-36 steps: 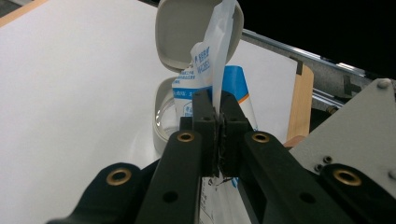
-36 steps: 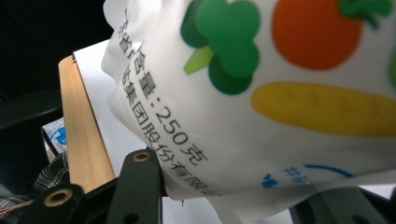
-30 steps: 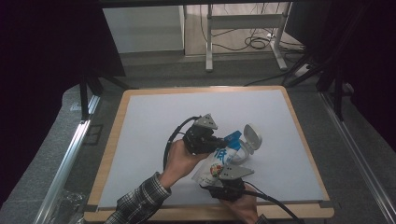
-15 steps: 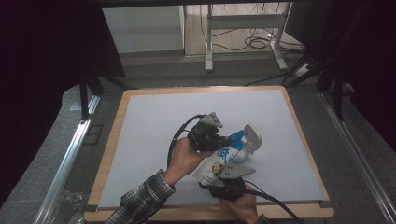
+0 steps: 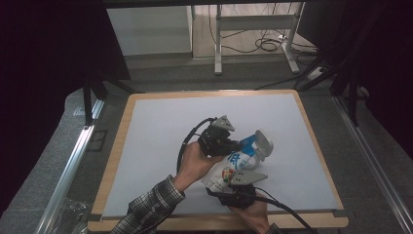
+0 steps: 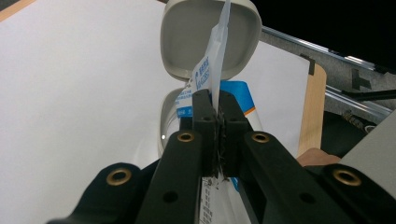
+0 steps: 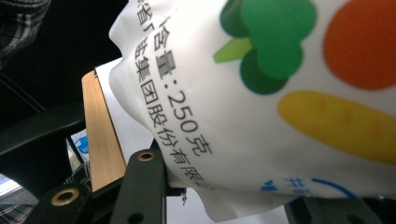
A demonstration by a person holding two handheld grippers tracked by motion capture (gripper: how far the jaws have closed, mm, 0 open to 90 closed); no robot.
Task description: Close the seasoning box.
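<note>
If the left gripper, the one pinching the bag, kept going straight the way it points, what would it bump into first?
Most likely the open lid of the pale container: the left gripper, shut on the bag's top edge, points straight at it. How far off the lid is, I can't tell.

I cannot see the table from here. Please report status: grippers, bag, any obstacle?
Left gripper shut on bag's top edge. Right gripper clamps the bag at its lower end. Grey open-lidded container right behind bag. Nothing else nearby.

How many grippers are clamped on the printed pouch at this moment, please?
2. The left gripper pinches the printed pouch's top edge beside the grey container; the right gripper clamps its lower end near the table's front edge.
</note>
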